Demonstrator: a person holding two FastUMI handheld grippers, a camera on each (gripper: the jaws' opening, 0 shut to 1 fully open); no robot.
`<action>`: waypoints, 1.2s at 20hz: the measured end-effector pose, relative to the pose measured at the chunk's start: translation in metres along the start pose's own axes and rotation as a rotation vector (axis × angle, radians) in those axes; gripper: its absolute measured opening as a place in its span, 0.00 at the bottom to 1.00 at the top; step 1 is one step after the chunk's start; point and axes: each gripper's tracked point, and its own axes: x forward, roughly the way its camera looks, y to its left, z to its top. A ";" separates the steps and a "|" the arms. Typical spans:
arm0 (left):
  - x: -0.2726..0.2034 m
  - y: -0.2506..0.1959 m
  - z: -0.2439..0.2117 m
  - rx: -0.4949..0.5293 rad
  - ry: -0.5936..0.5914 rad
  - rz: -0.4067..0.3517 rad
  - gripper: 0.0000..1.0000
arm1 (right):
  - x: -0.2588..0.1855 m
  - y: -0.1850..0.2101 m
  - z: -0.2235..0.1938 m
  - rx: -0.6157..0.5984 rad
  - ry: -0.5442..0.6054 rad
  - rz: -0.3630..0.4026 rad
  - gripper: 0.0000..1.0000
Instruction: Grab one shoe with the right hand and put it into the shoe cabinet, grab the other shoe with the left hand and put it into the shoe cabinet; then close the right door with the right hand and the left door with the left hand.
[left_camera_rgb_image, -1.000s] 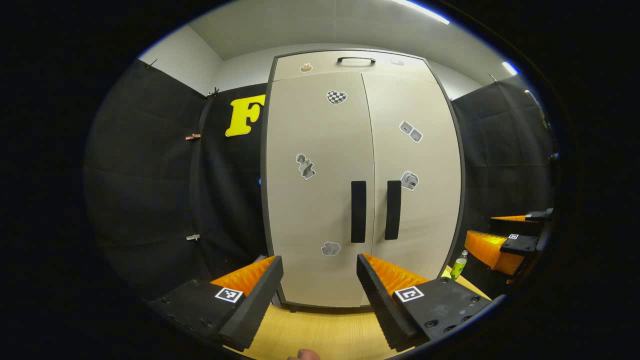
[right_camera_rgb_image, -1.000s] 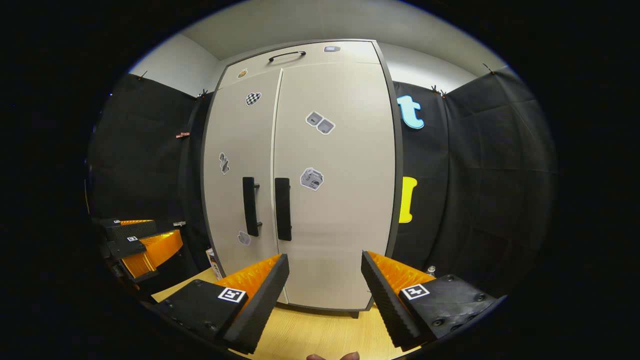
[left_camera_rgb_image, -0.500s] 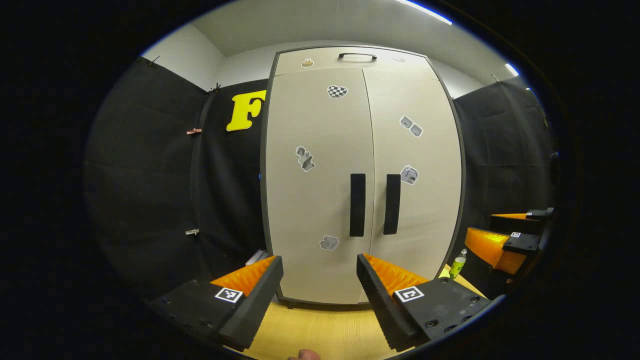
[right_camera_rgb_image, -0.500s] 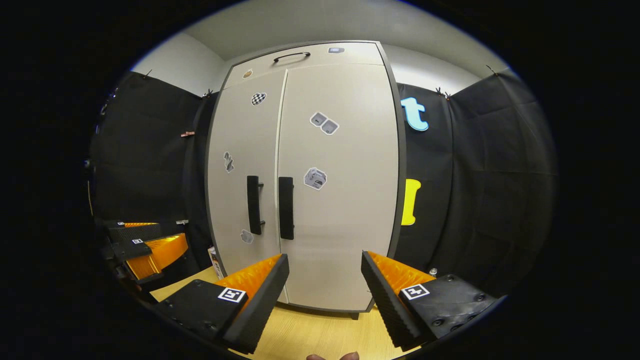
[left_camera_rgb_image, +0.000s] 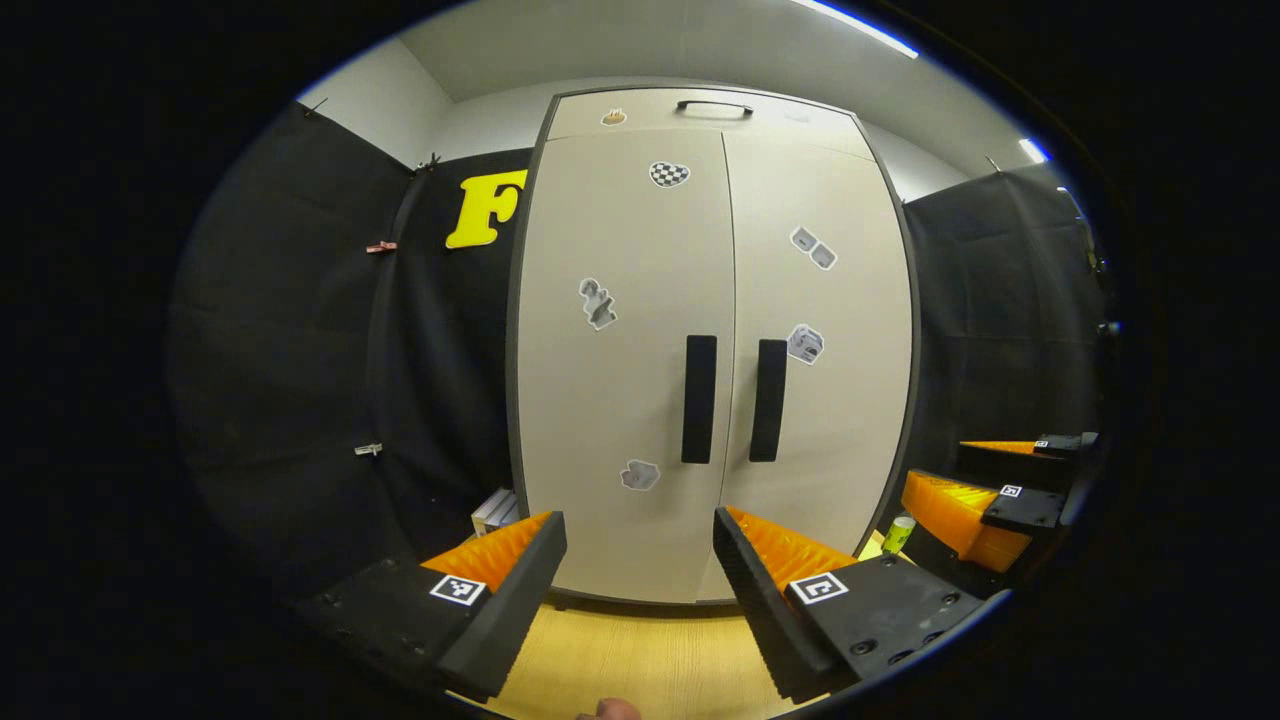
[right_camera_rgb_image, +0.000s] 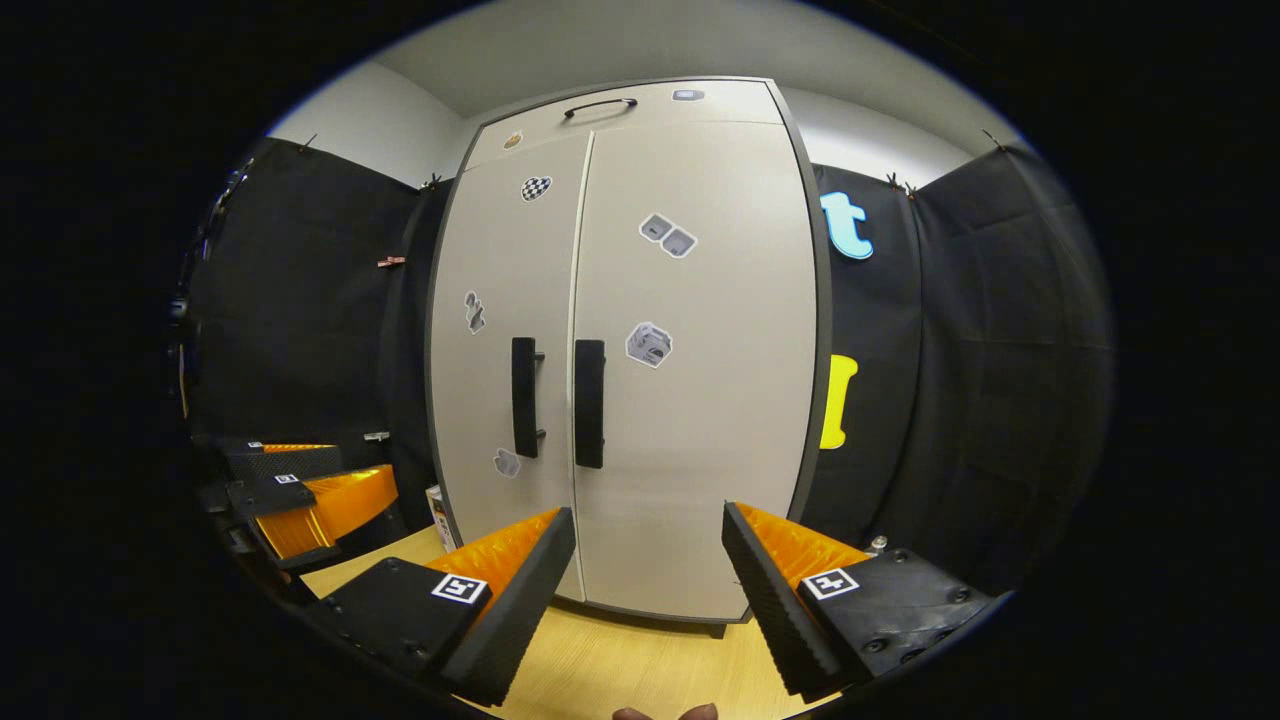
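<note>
Both views now sit slightly farther back from the shoe cabinet (left_camera_rgb_image: 715, 340), whose handles and stickers ride a little higher in the left gripper view and shift rightward in the right gripper view.

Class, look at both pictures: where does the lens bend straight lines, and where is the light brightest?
Left gripper view: the tall beige two-door cabinet bulges, its dark side edges bowing outward; bright ceiling light strips glare at upper right. Right gripper view: the same cabinet bows likewise; light is even, the wooden floor sharp, no visible blur.
</note>
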 end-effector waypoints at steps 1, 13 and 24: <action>0.001 -0.001 -0.002 0.002 0.002 0.006 0.95 | 0.001 -0.001 -0.002 0.000 0.006 0.007 0.98; 0.018 -0.011 -0.011 -0.011 -0.004 0.054 0.95 | 0.019 -0.007 -0.002 -0.013 -0.002 0.053 0.98; 0.016 -0.008 -0.015 0.005 0.021 0.029 0.95 | 0.025 -0.004 0.002 -0.013 -0.016 0.013 0.98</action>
